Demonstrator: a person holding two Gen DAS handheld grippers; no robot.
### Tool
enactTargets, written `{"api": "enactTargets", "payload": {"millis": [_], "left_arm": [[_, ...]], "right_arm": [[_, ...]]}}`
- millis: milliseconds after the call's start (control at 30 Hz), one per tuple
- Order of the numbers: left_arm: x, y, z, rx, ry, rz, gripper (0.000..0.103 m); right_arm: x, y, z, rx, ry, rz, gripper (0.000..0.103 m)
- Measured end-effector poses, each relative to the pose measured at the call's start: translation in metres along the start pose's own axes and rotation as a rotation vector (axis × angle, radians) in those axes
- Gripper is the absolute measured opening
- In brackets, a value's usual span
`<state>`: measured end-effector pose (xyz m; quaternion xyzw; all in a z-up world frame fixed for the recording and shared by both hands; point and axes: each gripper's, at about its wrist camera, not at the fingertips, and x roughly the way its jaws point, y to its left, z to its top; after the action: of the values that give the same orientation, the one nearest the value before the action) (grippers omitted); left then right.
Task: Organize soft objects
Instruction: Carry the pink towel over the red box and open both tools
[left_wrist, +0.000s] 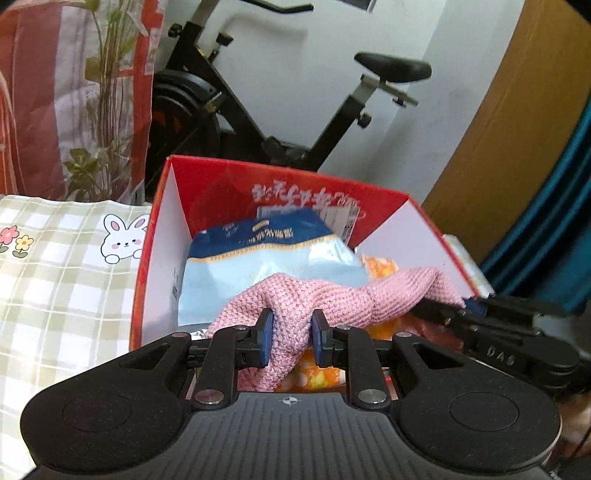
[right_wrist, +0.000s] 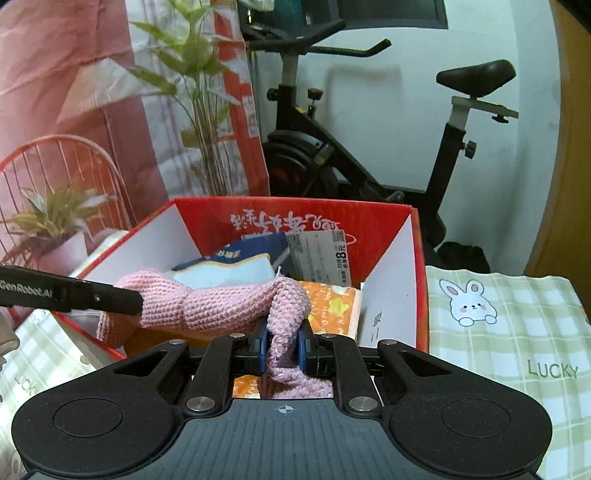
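Pink knitted cloth (left_wrist: 295, 306) fills the middle of the left wrist view, bunched between the two blue pads (left_wrist: 265, 338) of the left gripper (left_wrist: 291, 338), which is clenched on one end of it. From there the cloth runs away to the right and slightly up, its long axis lying across the open red box (left_wrist: 221, 177), to the right gripper (left_wrist: 467, 304), which comes in from the right edge and pinches the other end. The cloth hangs above the box's contents: a blue and white packet (left_wrist: 258, 251) behind it and an orange packet (left_wrist: 380, 269) under it.

In the right wrist view the same cloth (right_wrist: 229, 306) is squeezed between the pads (right_wrist: 304, 347) of the right gripper (right_wrist: 284, 347), a fold rising just ahead of them. The cloth stretches off to the left, where the left gripper (right_wrist: 138, 301) reaches in from the left edge and holds its far end. The span lies over the box (right_wrist: 295, 214), inside its side walls and nearer its front wall than its back one, with the orange packet (right_wrist: 332, 302) just beneath.

Both hands are equally near, one at each end. The coming move looks like a straight drop, letting go so the cloth settles crosswise on the packets.
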<state>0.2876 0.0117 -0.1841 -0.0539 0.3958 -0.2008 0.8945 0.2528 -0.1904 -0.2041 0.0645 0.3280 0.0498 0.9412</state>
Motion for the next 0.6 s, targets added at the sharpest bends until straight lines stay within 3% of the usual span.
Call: {"api": "enactTargets", "payload": {"millis": [167,233,300,367,433,500,600], "left_arm": [[0.011,0.002,0.004,-0.012,0.032,0.009,0.023],[0.011,0.000,0.005,-0.011,0.033,0.004,0.024],[0.009,-0.002,0.005,0.014,0.024,0.001,0.032],[0.004,-0.005,0.005,0.034,0.010,0.004,0.052],[-0.004,-0.007,0.006,0.049,-0.019,0.000,0.064],[-0.012,-0.009,0.006,0.063,-0.044,0.003,0.068],[-0.024,-0.013,0.005,0.076,-0.077,0.021,0.077]], "right_arm": [[0.004,0.002,0.000,0.004,0.029,-0.005,0.017],[0.003,0.003,-0.001,-0.009,0.033,-0.012,0.023],[0.000,0.005,-0.001,-0.021,0.028,-0.019,0.029],[-0.005,0.008,0.000,-0.035,0.017,-0.034,0.033],[-0.012,0.011,0.000,-0.045,-0.004,-0.043,0.052],[-0.020,0.011,0.000,-0.052,-0.031,-0.046,0.068],[-0.032,0.016,0.001,-0.078,-0.060,-0.059,0.076]]}}
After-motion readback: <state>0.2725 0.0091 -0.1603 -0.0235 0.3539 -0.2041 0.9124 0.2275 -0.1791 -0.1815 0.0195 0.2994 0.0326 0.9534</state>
